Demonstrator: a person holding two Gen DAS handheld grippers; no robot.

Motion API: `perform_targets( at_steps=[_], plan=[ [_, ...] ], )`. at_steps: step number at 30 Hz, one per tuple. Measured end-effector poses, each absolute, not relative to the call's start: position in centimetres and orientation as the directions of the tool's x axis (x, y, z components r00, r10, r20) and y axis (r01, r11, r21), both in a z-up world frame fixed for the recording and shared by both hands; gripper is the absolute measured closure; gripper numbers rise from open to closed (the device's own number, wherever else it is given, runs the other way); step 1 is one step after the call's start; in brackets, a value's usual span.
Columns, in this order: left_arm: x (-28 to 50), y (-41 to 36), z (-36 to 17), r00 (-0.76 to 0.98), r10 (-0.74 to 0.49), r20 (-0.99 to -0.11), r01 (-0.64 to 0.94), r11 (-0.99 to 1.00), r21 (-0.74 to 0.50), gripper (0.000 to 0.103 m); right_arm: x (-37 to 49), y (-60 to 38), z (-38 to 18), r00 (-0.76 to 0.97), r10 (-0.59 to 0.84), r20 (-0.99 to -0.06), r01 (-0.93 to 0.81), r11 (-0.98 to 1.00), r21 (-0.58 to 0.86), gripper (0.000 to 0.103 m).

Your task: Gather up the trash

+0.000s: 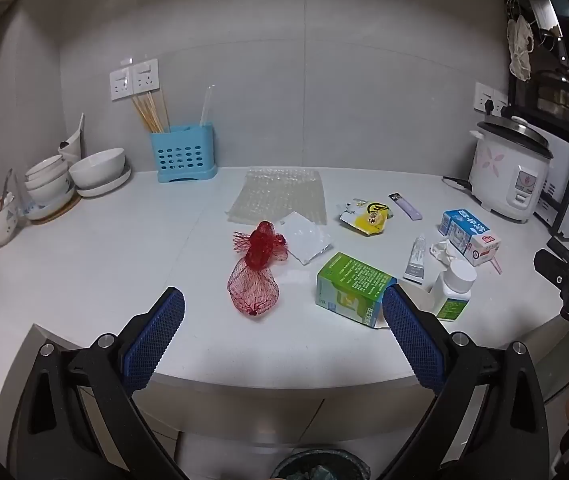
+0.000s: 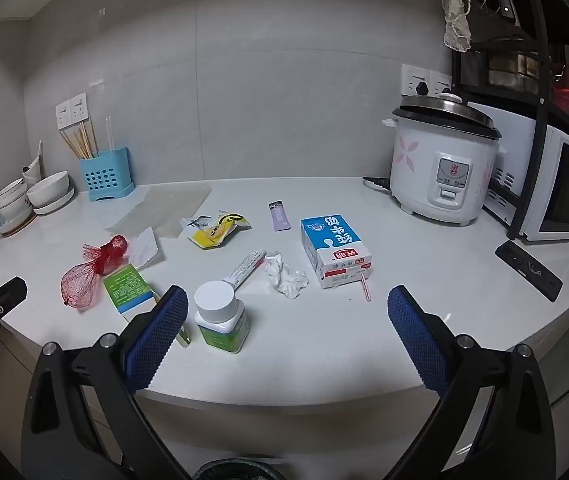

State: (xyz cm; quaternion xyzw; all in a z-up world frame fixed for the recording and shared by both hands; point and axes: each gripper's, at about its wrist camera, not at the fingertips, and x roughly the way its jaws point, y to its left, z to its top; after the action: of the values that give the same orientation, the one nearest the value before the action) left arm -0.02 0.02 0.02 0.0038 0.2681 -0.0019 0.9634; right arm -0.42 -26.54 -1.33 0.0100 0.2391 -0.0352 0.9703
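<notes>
Starting: both grippers wide, empty. Left gripper [image 1: 284, 308]: red mesh net [image 1: 255, 276] sits between fingers, ahead. Right gripper [image 2: 286, 308]: take the pill bottle [image 2: 220, 320] beside its left finger.

Grey tiled wall [image 2: 264, 80] with white sockets [image 2: 71, 114] rises behind the white bench [image 2: 324, 360]; a black shelving rack [image 2: 540, 80] stands far right.

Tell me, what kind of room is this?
Most likely a home kitchen. A rice cooker stands on the white counter, stacked bowls sit in the corner, and a blue holder keeps chopsticks by the tiled wall.
</notes>
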Motion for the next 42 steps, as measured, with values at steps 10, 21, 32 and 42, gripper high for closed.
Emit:
perform_targets(
  at_steps=[10,21,32,42],
  plan=[
    [0.5,0.7,0.7,0.856,-0.004,-0.517,0.005,1.000,0.001,0.006,-0.2,-26.4,-1.1,0.884,-0.055,-0.465,0.065,0.998,0.005,0.007],
    [0.2,0.4,0.9,0.869,-0.003,-0.495,0.004,1.000,0.001,0.006,-0.1,-26.3,-0.8,0.887,-0.074,-0.456,0.079,0.997,-0.008,0.007],
    [0.2,0.3,0.9,0.870,-0.003,-0.493,0.002,1.000,-0.002,0.006,-0.2,-26.2,-0.7,0.886,-0.074,-0.458,0.078,0.997,-0.010,0.007],
    [0.0,0.3,0.8,0.871,-0.003,-0.491,0.001,1.000,-0.003,0.006,-0.3,-26.1,-0.8,0.886,-0.076,-0.458,0.081,0.997,-0.008,0.007]
  ],
)
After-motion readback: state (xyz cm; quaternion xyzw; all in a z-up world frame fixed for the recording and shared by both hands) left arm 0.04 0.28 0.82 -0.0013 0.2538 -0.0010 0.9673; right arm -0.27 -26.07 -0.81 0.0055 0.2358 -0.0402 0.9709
